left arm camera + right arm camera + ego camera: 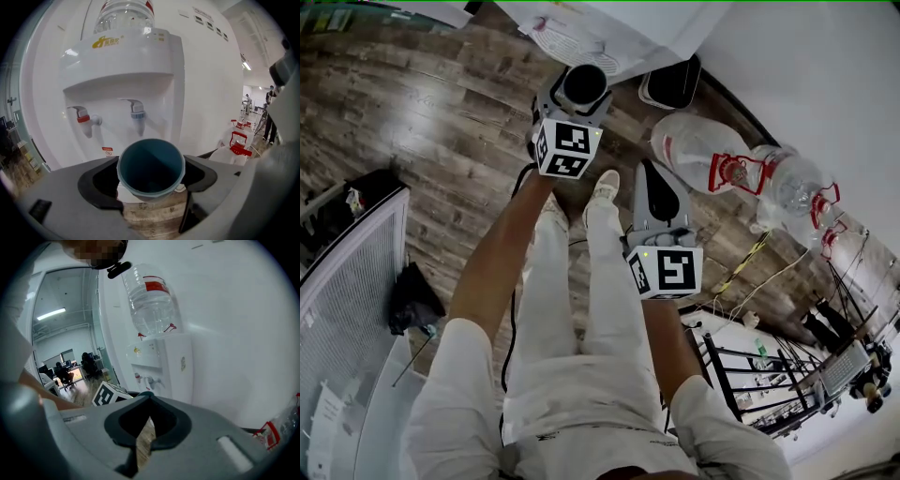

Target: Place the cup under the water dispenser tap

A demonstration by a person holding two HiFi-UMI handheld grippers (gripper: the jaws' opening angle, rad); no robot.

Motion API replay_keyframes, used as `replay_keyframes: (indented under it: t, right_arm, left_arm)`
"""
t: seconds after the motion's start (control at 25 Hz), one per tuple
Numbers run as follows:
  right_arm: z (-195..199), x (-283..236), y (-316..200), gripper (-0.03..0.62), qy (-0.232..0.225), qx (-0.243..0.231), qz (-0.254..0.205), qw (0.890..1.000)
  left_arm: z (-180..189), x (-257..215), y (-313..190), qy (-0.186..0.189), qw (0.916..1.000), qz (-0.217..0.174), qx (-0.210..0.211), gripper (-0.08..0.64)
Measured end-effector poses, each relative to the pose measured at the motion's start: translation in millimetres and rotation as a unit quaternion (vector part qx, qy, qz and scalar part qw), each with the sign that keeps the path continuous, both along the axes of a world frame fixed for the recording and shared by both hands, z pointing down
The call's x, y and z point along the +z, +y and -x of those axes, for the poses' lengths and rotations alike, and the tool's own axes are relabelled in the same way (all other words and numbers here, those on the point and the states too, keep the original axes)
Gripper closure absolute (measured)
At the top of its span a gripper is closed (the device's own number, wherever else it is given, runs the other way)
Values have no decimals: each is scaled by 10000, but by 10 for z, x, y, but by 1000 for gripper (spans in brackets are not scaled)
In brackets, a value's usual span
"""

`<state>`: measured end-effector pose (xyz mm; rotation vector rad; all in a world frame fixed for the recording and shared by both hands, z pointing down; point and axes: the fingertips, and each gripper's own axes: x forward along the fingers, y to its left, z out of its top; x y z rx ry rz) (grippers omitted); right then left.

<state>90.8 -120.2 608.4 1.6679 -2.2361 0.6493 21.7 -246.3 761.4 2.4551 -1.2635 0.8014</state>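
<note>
A person facing a white water dispenser (126, 61) holds 2 grippers out over the wooden floor (441, 112). The left gripper (151, 174), its jaws spread wide, clasps an empty blue cup (150, 166) upright between them. The cup sits in front of the dispenser, lower than its blue tap (137, 115) and to the right of its red tap (84, 119), touching neither, while the right gripper (149, 399) hangs beside it with jaws closed on nothing.
</note>
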Motion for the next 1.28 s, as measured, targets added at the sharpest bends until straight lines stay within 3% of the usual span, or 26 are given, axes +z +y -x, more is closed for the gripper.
replay_keyframes:
  t: [0.44,1.0,1.28]
  right_arm:
    - [-6,77,9,594,-28,-18,103,9999]
    - [-8,248,-32,594,-38,-86,245,9997]
    - [-64,317,-73,594,-87,-57,299,9995]
  left_arm:
    - [-37,293,-184,-97,9999,36,109,183]
    - [-184,488,-421,-301,9981,-259,466,183]
    - [-197,584,-497,-153,9991,-223,332,183]
